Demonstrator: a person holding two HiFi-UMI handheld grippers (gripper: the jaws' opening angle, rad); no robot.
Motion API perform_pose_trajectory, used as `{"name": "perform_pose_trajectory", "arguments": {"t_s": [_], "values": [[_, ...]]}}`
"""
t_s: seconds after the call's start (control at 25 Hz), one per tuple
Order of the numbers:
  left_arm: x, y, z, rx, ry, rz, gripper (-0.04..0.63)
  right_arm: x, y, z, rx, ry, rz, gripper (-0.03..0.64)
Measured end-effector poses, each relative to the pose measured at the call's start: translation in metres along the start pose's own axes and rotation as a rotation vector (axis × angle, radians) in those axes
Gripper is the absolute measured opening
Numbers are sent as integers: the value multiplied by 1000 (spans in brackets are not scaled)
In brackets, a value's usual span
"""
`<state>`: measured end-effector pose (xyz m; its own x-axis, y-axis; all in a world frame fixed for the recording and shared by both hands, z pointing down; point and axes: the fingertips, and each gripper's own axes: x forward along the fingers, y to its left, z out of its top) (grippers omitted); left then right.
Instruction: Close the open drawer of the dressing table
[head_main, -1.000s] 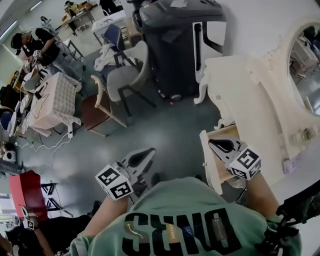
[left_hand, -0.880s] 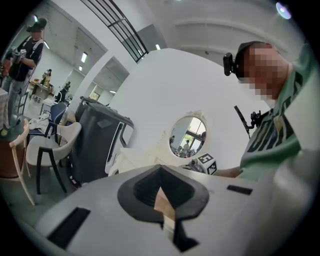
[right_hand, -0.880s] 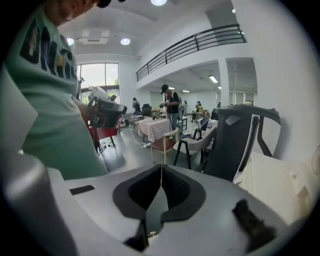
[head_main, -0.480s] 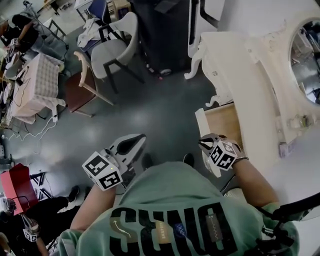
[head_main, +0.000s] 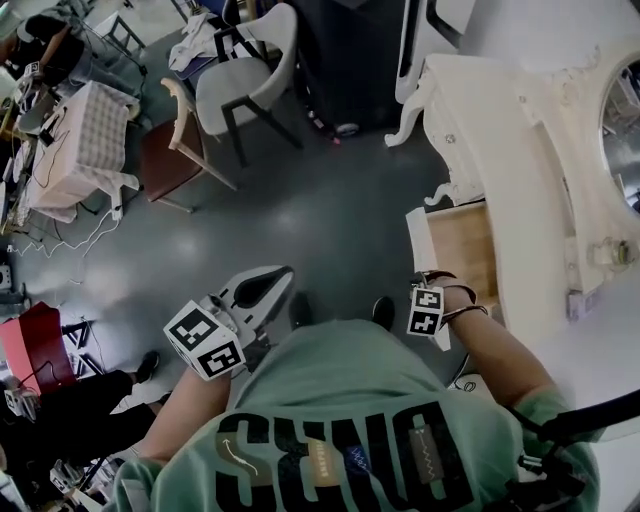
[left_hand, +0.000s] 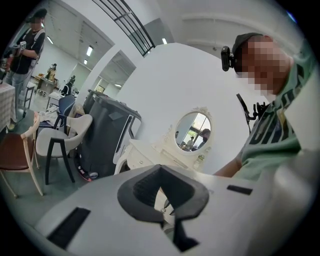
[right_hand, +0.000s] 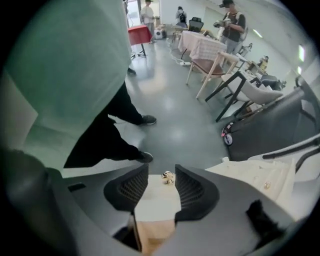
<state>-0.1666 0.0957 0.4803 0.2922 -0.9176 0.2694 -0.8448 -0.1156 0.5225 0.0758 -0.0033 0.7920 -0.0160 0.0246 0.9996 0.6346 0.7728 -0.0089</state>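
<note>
While the drawer (head_main: 462, 245) is standing pulled out from the dressing table (head_main: 500, 150), its pale wooden inside is showing and its white front panel (head_main: 417, 238) is sitting well clear of the dressing table's body. The right gripper (head_main: 432, 292) is pointing down over that front panel, on the side of the drawer away from the dressing table. Its jaws have just been opening and are now standing wide apart, released. The panel's top edge and the small gold knob (right_hand: 167, 177) are lying between them, and the pads are not pressing on either.

The left gripper (head_main: 258, 292) is hovering over the grey floor (head_main: 330, 220), well apart from the dressing table. Its jaws are clenched tip to tip and are grasping nothing.

The person in the green shirt (head_main: 340, 420) is standing just in front of the open drawer, facing the dressing table. An oval mirror (left_hand: 193, 131) is rising at the back of the dressing table. A tall dark grey bin (left_hand: 102, 140) is standing just beside the dressing table. Farther from the dressing table, a grey chair (head_main: 245, 75), a brown chair (head_main: 165, 160) and a table with a checked cloth (head_main: 80, 140) are standing on the floor. Other people are working beyond them, far from the dressing table.
</note>
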Motion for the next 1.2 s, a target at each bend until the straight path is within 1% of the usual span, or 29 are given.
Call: {"name": "perform_pose_trajectory", "arguments": {"t_s": [0.12,0.24,0.52,0.68,1.0,1.2], "values": [[-3,-1,-3,0,7,3,-3,19,-2,-10,-76,122,-21,172],[-7,-1,-7,-2,15,13,-3,35,-6,-18,-116,219,-33,173],[-14,2,-11,-11,28,29,-3,52,-5,-25,-142,336,-9,178],[-14,1,-12,-13,28,27,-3,55,-7,-29,-155,371,-15,179],[-13,-2,-15,-18,33,24,-3,57,-5,-22,-169,366,-23,179],[-14,-4,-15,-20,39,24,-3,60,-5,-27,-178,403,-29,179]]}}
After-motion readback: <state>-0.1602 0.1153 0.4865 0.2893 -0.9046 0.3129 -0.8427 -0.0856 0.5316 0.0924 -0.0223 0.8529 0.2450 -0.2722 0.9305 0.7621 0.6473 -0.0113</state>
